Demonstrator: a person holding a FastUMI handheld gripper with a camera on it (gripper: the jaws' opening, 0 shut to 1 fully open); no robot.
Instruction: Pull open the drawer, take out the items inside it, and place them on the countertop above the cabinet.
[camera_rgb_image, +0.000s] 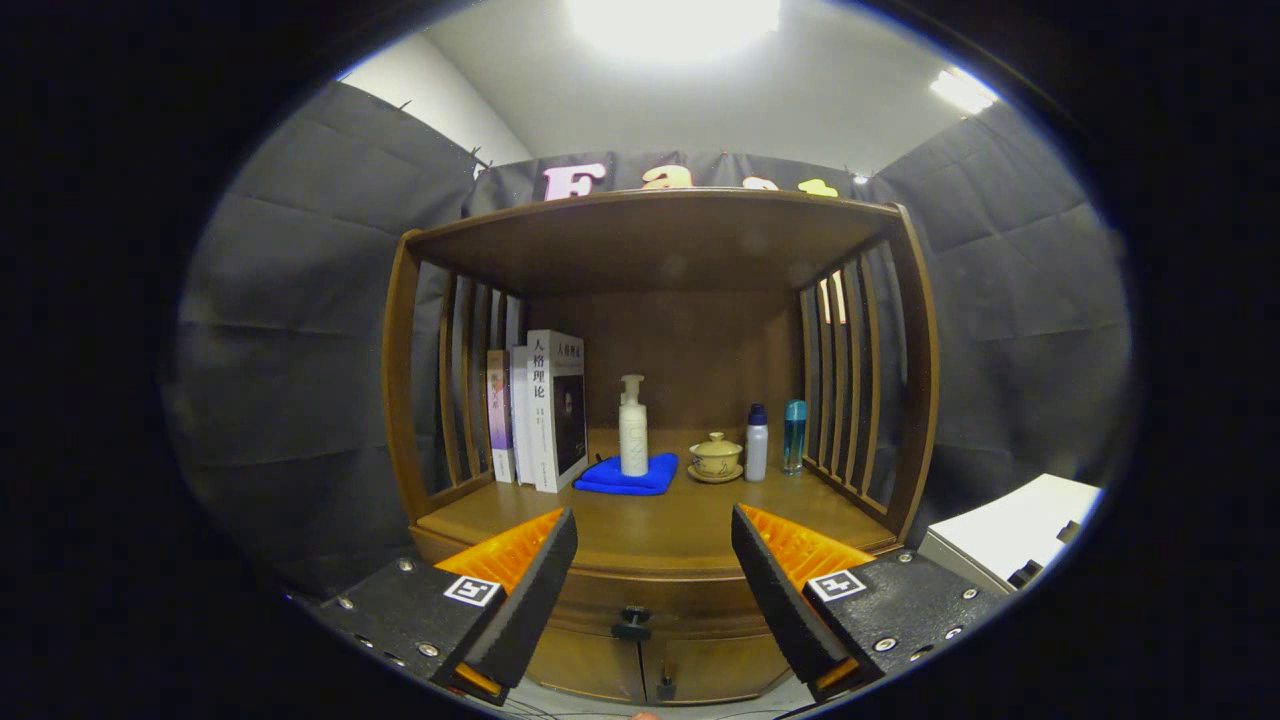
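The tongs (654, 560) are hanging wide open with nothing between them, facing the closed drawer (640, 590) and its knob (632, 622). Above it, the tabletop (660, 525) front edge is sitting bare, bottles standing further back.

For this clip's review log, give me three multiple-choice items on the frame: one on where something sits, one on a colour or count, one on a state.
1. The white pump bottle stands:
A. on the blue cloth
B. inside the drawer
C. on top of the books

2. The two small bottles beside the lidded cup number:
A. one
B. two
C. four

3. The gripper is:
A. shut on the drawer knob
B. shut on a book
C. open, holding nothing

Answers: 1 A, its base rests on the folded cloth. 2 B, a white bottle and a teal bottle stand there. 3 C, the fingers are spread wide with the knob between and beyond them.
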